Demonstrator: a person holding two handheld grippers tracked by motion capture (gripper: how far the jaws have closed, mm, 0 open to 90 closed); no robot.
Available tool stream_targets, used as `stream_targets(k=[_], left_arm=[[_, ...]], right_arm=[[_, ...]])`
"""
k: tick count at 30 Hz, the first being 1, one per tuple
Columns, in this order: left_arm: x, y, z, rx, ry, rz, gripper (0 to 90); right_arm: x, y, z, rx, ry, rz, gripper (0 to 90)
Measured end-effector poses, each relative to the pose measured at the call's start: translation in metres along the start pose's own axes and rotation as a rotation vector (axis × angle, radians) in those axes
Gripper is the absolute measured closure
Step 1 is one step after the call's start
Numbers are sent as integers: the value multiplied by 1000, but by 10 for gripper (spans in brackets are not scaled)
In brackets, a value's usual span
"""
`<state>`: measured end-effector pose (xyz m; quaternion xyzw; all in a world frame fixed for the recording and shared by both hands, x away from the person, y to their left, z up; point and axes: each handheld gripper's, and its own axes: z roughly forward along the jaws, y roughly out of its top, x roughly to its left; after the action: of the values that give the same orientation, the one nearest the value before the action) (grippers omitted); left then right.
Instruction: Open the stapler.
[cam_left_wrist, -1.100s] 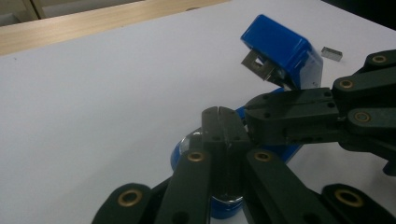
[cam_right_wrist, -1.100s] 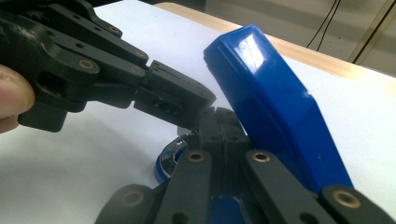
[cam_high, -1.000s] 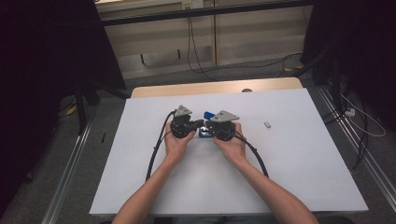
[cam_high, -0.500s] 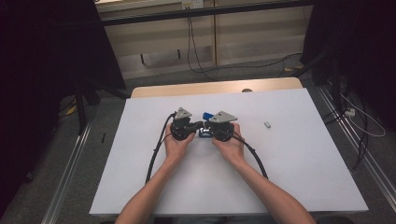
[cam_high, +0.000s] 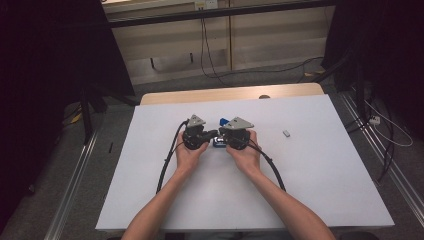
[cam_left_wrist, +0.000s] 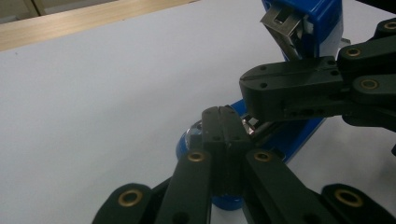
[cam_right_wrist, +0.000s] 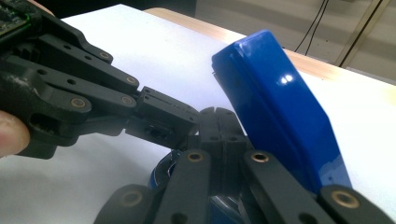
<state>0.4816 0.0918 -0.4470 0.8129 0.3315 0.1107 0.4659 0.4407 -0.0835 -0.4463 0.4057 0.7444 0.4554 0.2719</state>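
Counter (cam_high: 310, 190): white, smooth sheet, wooden strip at far edge; dark room, grey floor, cables behind.

Stapler (cam_left_wrist: 299, 32): blue, at counter centre between both tools, top arm hinged up, metal magazine exposed. Judged rigid, moderately light, glossy plastic likely slippery; best hold seems low base or arm sides, not sprung metal tip.

Left tool (cam_high: 209, 135): jaws pressed together, tips at stapler base; whether pinching anything, cannot tell.

Right tool (cam_high: 224, 137): jaws likewise clenched, meeting left tool's tips beside raised arm.

Small grey item (cam_high: 286, 133): lies apart, to right.
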Motion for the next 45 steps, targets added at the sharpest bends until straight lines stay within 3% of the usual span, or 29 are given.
stream_targets(k=[11, 16, 19, 39, 45], left_arm=[[-1, -1, 1, -4, 0, -7, 900], [-1, 0, 1, -1, 6, 28, 900], [1, -1, 1, -11, -10, 12, 900], [2, -1, 1, -11, -17, 9, 900], [2, -1, 1, -8, -20, 9, 900]], right_arm=[[-4, 2, -6, -10, -11, 0, 900], [-5, 3, -9, -7, -12, -4, 900], [-6, 4, -12, -21, -42, -2, 900], [-5, 4, -19, -31, -64, 16, 900], [-16, 5, -29, -50, -93, 30, 900]])
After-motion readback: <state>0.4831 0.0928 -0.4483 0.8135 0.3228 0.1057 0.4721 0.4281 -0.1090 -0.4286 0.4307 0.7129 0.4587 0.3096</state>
